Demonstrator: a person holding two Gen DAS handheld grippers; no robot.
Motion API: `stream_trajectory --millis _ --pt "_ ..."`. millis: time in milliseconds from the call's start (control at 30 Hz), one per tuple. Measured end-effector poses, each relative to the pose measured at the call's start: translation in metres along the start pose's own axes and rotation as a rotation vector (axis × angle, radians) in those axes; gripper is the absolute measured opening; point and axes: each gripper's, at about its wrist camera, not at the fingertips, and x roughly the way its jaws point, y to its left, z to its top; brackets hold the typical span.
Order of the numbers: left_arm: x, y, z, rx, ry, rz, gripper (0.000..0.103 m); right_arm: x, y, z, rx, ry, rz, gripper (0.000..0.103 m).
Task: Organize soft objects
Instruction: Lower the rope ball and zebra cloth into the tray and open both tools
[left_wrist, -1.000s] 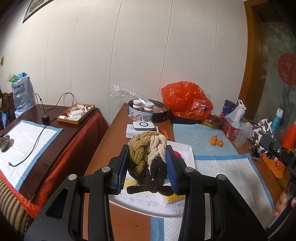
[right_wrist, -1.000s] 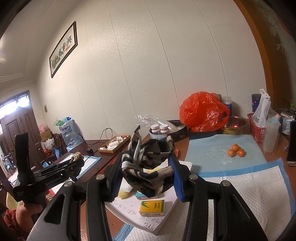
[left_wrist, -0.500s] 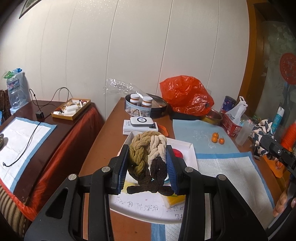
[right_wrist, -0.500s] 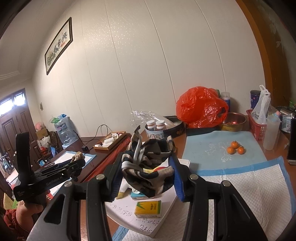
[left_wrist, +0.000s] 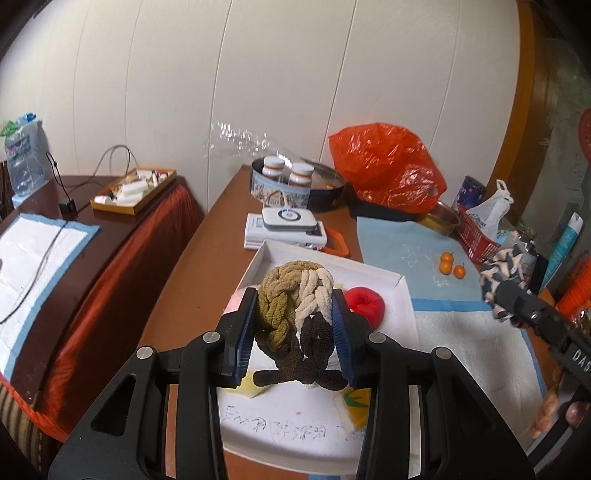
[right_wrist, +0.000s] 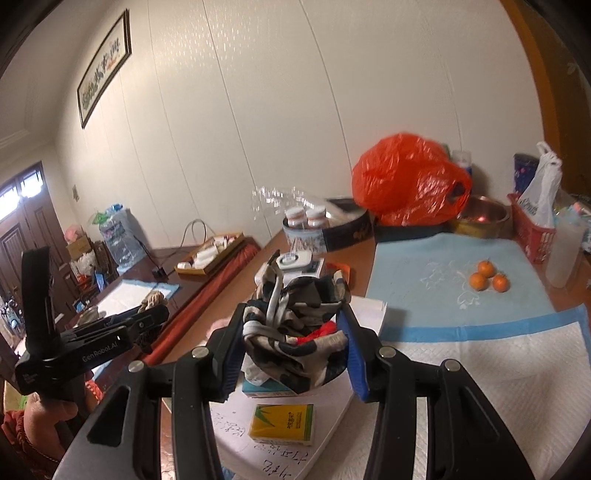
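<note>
My left gripper (left_wrist: 295, 332) is shut on a braided soft piece in olive, cream and dark brown (left_wrist: 295, 314), held above a shallow white box (left_wrist: 402, 295). A red soft ball (left_wrist: 364, 304) lies in that box. My right gripper (right_wrist: 291, 347) is shut on a crumpled black, grey and cream patterned cloth (right_wrist: 295, 332), held over the same white box (right_wrist: 364, 306). The right gripper with its cloth also shows at the right edge of the left wrist view (left_wrist: 517, 299). The left gripper shows at the left of the right wrist view (right_wrist: 147, 317).
In the box lie a yellow carton (right_wrist: 282, 424) and a blue-white carton (right_wrist: 266, 386). Behind stand a white scale on books (left_wrist: 288, 219), a round tin with two jars (left_wrist: 284, 181), an orange bag (left_wrist: 384, 170), three small oranges (left_wrist: 448, 264) and a red basket (left_wrist: 476, 236). A lower side table (left_wrist: 55, 229) is at left.
Both grippers keep their holds. The left view has tilted down and nearer the box, revealing the red ball. The right gripper has dropped slightly toward the box.
</note>
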Motion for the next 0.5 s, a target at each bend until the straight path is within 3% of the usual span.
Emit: stream_trajectory --millis 333,433,467,500 --pt "0.061 -0.012 0.002 0.010 0.099 -0.040 0.040 0.066 0.008 -0.016 -0.037 0.122 0.014 0.048" --pt "0.078 -0.015 -0.005 0.013 0.148 -0.033 0.051 0.079 0.006 -0.023 -0.022 0.152 0.016 0.049" --pt "0.082 -0.015 -0.007 0.010 0.159 -0.025 0.063 0.082 0.005 -0.025 -0.019 0.160 0.015 0.051" --pt "0.085 -0.013 -0.009 0.010 0.165 -0.006 0.072 0.085 0.004 -0.027 -0.016 0.171 0.012 0.061"
